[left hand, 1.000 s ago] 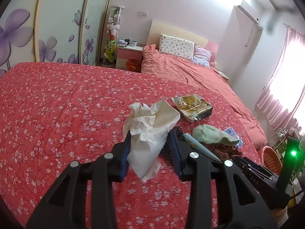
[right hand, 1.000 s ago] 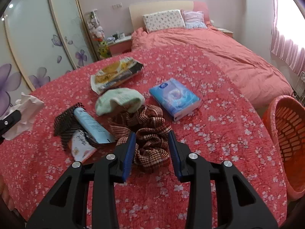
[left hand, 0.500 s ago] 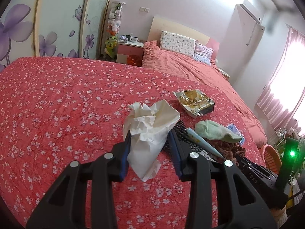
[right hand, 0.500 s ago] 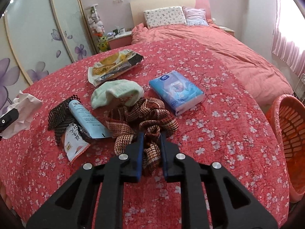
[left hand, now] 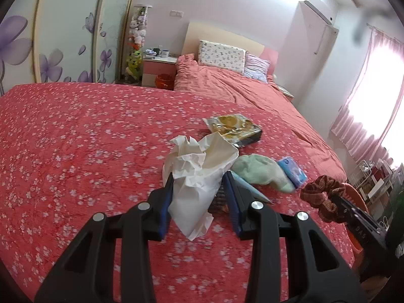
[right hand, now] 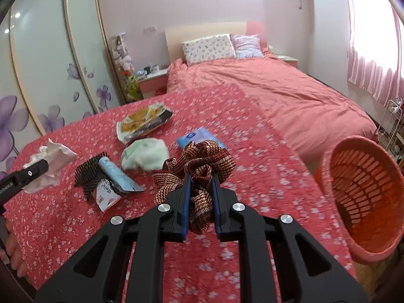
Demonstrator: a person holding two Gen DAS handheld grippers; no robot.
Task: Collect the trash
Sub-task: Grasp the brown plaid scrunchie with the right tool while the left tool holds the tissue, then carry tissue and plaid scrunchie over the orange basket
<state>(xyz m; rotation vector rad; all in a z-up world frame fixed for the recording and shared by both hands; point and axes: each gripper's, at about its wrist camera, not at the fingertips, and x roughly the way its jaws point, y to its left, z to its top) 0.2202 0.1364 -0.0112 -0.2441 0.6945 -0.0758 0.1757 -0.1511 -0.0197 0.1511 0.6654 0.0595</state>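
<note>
My left gripper (left hand: 199, 176) is shut on a crumpled white tissue (left hand: 199, 169), held above the red flowered bedspread (left hand: 75, 139); it also shows in the right wrist view (right hand: 50, 161). My right gripper (right hand: 200, 176) is shut on a brown woven scrunchie (right hand: 199, 161), lifted off the spread; the scrunchie also shows in the left wrist view (left hand: 323, 194). An orange plastic basket (right hand: 363, 192) stands at the right, beside the bed.
On the spread lie a yellow snack wrapper (right hand: 144, 123), a pale green cloth (right hand: 144, 154), a blue tissue pack (right hand: 199, 136), a black mesh piece (right hand: 88, 174), a light blue tube (right hand: 118, 176) and a small white packet (right hand: 106, 194). A second bed (right hand: 277, 96) stands behind.
My right gripper closed on the scrunchie and lifted it off the spread, turning toward the orange basket. My left gripper kept hold of the tissue and shifted slightly.
</note>
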